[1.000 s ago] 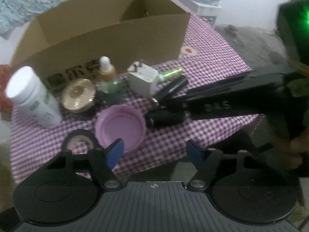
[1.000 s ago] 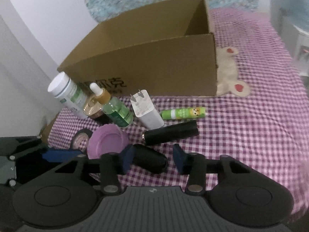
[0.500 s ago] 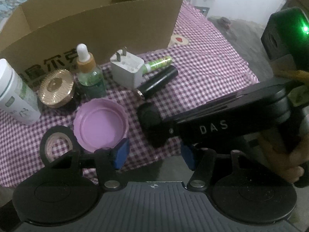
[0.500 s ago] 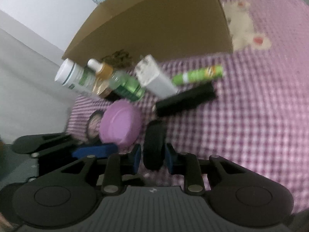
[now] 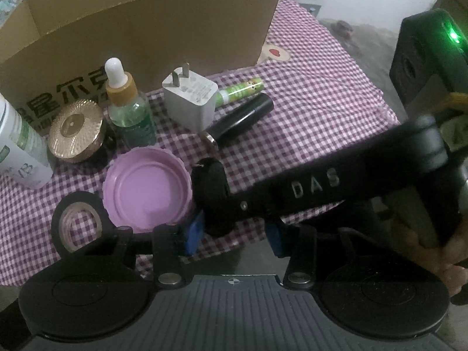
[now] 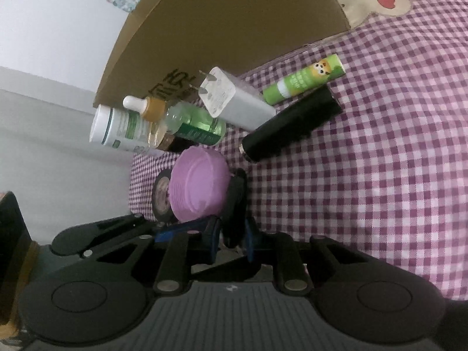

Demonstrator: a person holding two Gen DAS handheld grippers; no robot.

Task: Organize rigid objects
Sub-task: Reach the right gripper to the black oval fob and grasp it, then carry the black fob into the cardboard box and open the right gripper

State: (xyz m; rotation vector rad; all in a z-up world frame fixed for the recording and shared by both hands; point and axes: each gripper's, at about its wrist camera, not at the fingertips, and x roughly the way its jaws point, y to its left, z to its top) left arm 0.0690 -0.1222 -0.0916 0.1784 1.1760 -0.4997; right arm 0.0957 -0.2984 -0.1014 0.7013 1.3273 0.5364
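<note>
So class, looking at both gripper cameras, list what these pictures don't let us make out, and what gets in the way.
- Cardboard box contents: both views, hidden by its front wall.
- White bottle label: left view, cut by the edge.
- Small black object in the right gripper: too dark to identify.
- Left gripper: nothing pressed between its pads; the right gripper's arm crosses there.

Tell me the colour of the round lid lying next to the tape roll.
Light purple lid, lying open side up on the checked cloth; clearest in the left wrist view.
</note>
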